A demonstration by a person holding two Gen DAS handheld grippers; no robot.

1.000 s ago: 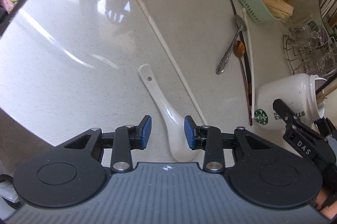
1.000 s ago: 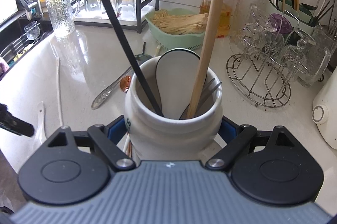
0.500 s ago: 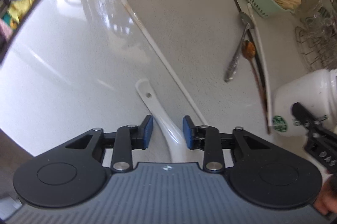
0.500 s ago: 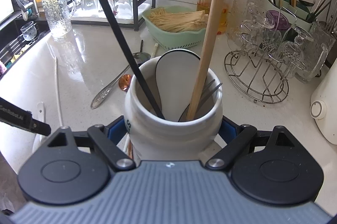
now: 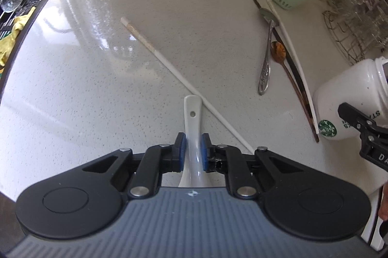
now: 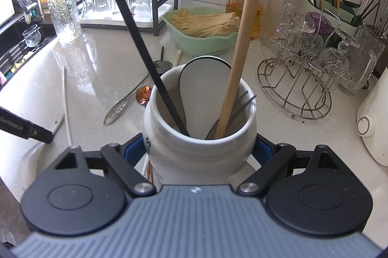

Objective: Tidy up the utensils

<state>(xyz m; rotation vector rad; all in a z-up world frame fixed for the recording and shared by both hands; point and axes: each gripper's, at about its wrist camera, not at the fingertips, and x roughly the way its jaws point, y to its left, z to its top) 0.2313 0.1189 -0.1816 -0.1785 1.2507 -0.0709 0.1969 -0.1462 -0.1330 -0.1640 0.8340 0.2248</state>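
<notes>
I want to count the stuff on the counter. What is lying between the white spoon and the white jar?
In the left wrist view, a long white chopstick lies between the white spoon and the white jar.

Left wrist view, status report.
Left tool closing on white spoon. Right tool holds jar. White chopstick touches spoon.

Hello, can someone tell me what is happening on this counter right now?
A person is sorting utensils with two handheld grippers. The left gripper is closing its jaws on the handle of a white ceramic soup spoon lying on the counter. The right gripper holds a white Starbucks jar that already contains several utensils. A white chopstick, a metal spoon and others wait on the counter.
</notes>
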